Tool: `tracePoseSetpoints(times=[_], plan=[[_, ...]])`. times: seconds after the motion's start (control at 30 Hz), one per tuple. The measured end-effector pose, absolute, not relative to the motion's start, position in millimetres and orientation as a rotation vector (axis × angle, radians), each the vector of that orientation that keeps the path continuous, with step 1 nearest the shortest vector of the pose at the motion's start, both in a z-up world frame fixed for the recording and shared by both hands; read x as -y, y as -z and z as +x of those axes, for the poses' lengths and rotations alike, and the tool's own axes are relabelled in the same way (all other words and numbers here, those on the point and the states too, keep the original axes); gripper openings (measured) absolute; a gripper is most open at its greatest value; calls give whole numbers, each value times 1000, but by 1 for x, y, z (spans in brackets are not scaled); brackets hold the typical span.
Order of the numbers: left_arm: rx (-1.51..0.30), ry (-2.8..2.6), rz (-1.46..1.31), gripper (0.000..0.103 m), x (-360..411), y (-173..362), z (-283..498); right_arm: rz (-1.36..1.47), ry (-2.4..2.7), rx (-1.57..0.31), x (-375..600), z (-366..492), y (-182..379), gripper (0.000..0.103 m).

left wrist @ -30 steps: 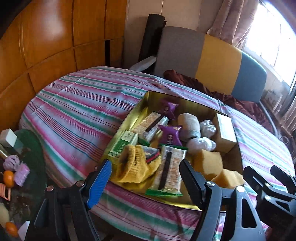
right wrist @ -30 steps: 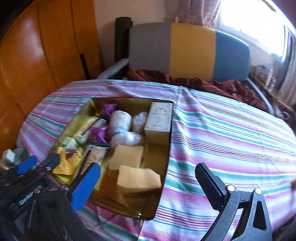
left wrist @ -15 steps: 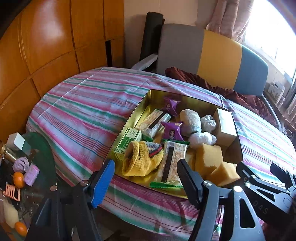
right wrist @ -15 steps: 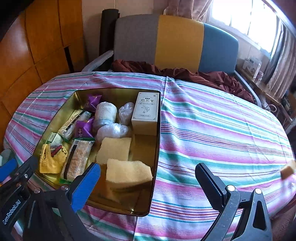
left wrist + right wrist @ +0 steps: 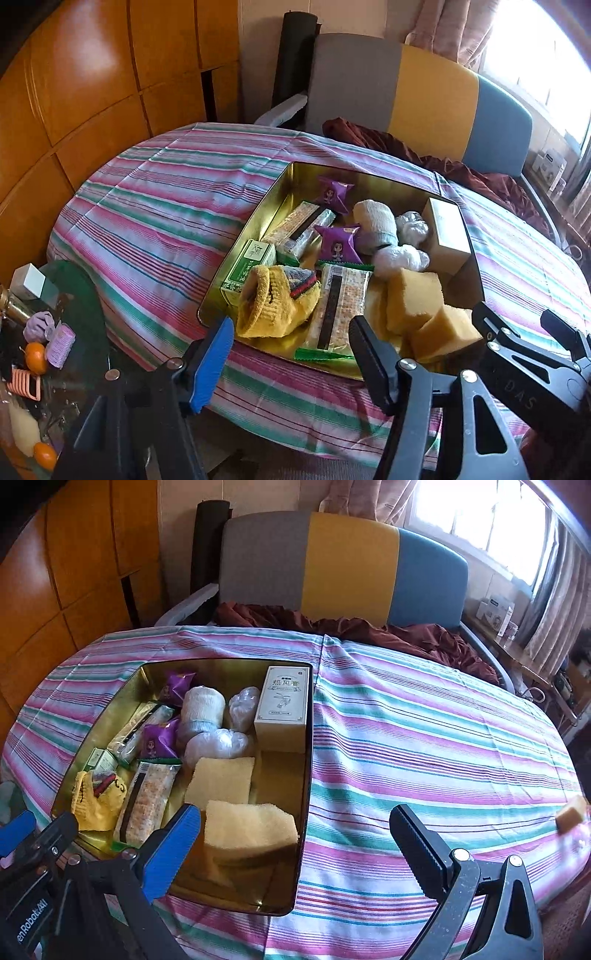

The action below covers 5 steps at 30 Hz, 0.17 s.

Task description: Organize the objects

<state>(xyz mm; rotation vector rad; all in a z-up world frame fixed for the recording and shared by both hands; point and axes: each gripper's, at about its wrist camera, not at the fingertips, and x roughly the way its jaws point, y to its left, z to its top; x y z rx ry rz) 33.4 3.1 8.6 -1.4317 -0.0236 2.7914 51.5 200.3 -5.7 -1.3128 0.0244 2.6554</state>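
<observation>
Well, left wrist view first: the gold tin (image 5: 258, 214) sits on the striped tabletop (image 5: 155, 206), packed w/ items. The yellow sock (image 5: 275, 306) lies in the tin's near corner, touching the long snack pack (image 5: 341, 302). Sock looks soft, light, floppy, so prob. best pinched at the thick cuff. Sponges (image 5: 413, 301) look light and squashy; take across the flat sides. Purple packets (image 5: 338, 247) look crinkly and slick, so pinch a sealed edge. The left hand-held gripper (image 5: 291, 350) is open w/ nothing between its fingers; jaws have just been closing somewhat, over the tin's near rim.

Right wrist view: the white box (image 5: 282, 701) stands at the tin's far right wall, stiff card, prob. easy to take by its long sides. One more sponge (image 5: 570, 816) lies alone at the tabletop's right edge, well apart from the tin. The right hand-held gripper (image 5: 291, 834) is wide open, empty, above the tin's near right corner.
</observation>
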Motion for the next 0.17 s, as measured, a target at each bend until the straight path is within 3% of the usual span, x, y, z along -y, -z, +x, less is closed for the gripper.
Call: tracePoseSetpoints(times=[0.17], plan=[[13,-2816,-1408,63,-3,-10,34,-1317,-2662,-29,-201,51,6,103]])
